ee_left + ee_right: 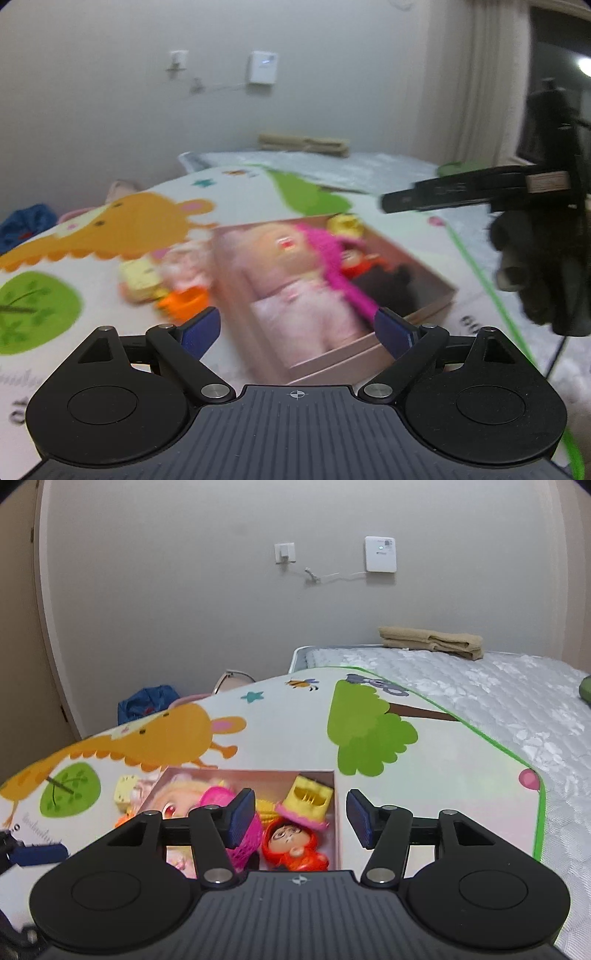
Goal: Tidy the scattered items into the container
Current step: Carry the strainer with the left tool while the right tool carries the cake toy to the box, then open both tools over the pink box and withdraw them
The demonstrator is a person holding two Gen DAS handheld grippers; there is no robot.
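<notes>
Pink cardboard box [334,812] holds glossy plastic doll [293,843], perhaps plush; both grippers [297,328] [301,819] spread, empty.

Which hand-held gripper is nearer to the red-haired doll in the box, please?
The right hand-held gripper: it hangs open directly above the red-haired doll. The left hand-held gripper, also open, sits back at the box's near end.
</notes>
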